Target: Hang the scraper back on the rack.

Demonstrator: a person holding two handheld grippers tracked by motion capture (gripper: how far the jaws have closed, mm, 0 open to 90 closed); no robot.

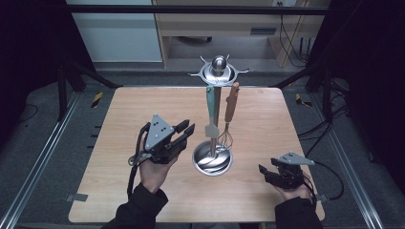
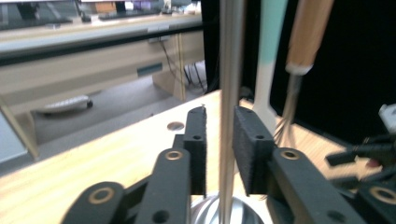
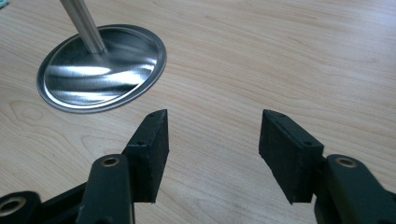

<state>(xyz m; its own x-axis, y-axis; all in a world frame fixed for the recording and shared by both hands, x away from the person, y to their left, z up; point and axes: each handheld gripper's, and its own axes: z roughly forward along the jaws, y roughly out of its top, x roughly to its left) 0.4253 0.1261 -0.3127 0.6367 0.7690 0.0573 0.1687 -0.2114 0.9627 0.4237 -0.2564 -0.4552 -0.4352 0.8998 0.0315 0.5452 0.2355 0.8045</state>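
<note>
Left gripper view: the left gripper [image 2: 219,140] straddles the utensil stand's pole [image 2: 229,93], its pads slightly apart from it. The right gripper [image 3: 212,154] rests open on the table [image 3: 280,56].

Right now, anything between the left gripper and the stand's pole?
Nothing visible. In the left gripper view the steel pole runs up through the gap of the left gripper, with a sliver of space to each pad, so it is not clamped. The spatula and whisk hang behind the pole.

Shiny silver stand [image 1: 213,160], teal-handled spatula [image 1: 210,102], brown-handled whisk [image 1: 231,102], pale wood-grain table [image 1: 124,124]
</note>
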